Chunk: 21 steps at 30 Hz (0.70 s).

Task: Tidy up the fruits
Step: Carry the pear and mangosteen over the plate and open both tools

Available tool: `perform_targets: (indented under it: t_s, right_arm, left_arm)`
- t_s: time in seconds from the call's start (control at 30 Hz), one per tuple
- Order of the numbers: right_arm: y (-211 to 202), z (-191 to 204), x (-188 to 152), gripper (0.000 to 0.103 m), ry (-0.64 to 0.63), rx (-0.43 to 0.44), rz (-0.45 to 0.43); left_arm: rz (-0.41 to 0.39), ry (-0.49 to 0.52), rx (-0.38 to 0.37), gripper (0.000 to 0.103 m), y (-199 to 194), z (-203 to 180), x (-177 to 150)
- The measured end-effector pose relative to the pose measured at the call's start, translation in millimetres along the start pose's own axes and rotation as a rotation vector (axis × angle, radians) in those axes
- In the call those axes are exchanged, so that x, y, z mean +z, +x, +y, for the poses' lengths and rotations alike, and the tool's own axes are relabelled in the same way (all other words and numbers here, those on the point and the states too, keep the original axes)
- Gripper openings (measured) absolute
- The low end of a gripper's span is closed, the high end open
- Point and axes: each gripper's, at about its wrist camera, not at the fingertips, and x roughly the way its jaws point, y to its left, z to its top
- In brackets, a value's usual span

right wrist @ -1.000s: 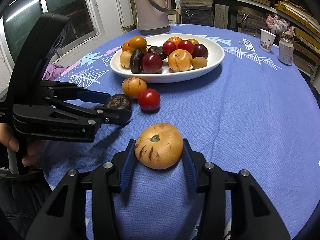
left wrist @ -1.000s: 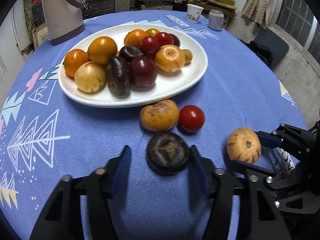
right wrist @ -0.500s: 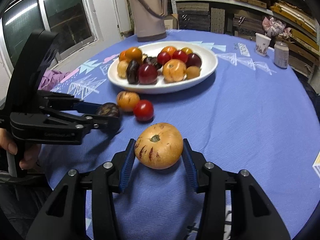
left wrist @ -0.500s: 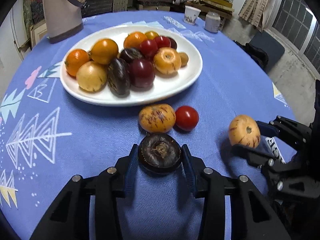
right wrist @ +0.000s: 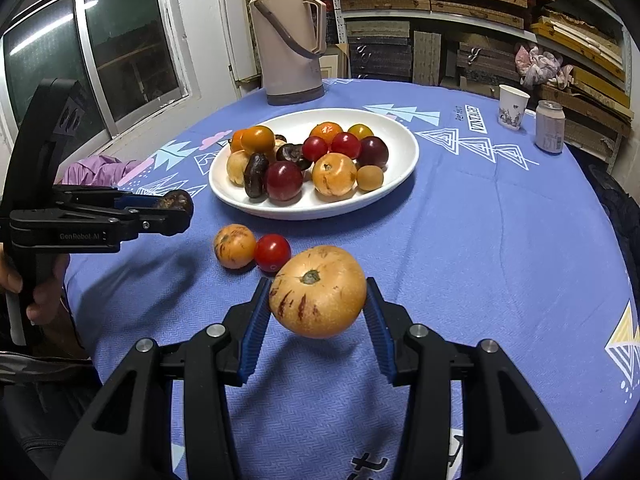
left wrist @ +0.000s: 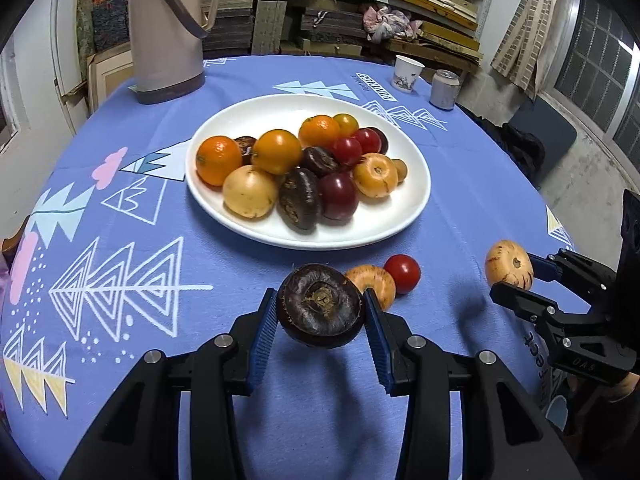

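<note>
My left gripper (left wrist: 320,316) is shut on a dark purple fruit (left wrist: 320,306) and holds it above the blue tablecloth; it also shows in the right wrist view (right wrist: 176,208). My right gripper (right wrist: 318,300) is shut on a yellow streaked fruit (right wrist: 318,292), lifted off the cloth; the same fruit shows at the right of the left wrist view (left wrist: 509,265). A white oval plate (left wrist: 404,216) holds several mixed fruits. A second yellow streaked fruit (right wrist: 234,246) and a red tomato (right wrist: 273,252) lie on the cloth in front of the plate.
A beige thermos jug (left wrist: 166,28) stands at the back left of the round table. A paper cup (left wrist: 407,73) and a can (left wrist: 445,89) stand at the back right. Shelves of stacked wood fill the background.
My left gripper closed on the dark purple fruit and lifted it off the cloth. My right gripper rose with the yellow streaked fruit. Both moved up and back from the table.
</note>
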Motion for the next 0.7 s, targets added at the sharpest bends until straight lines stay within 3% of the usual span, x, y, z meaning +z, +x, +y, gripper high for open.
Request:
perform_targets:
  t_s: [0.27, 0.7]
  right_arm:
    - [1.1, 0.0, 7.9, 0.045, -0.003, 0.0, -0.012]
    - [12.0, 16.7, 59.0, 0.045, -0.034, 0.049, -0.082]
  left_arm:
    - [-0.017, -0.005, 0.015, 0.043, -4.9, 7.5, 3.1]
    - [-0.081, 0.016, 0.02, 0.043, -15.6, 10.4, 30.8]
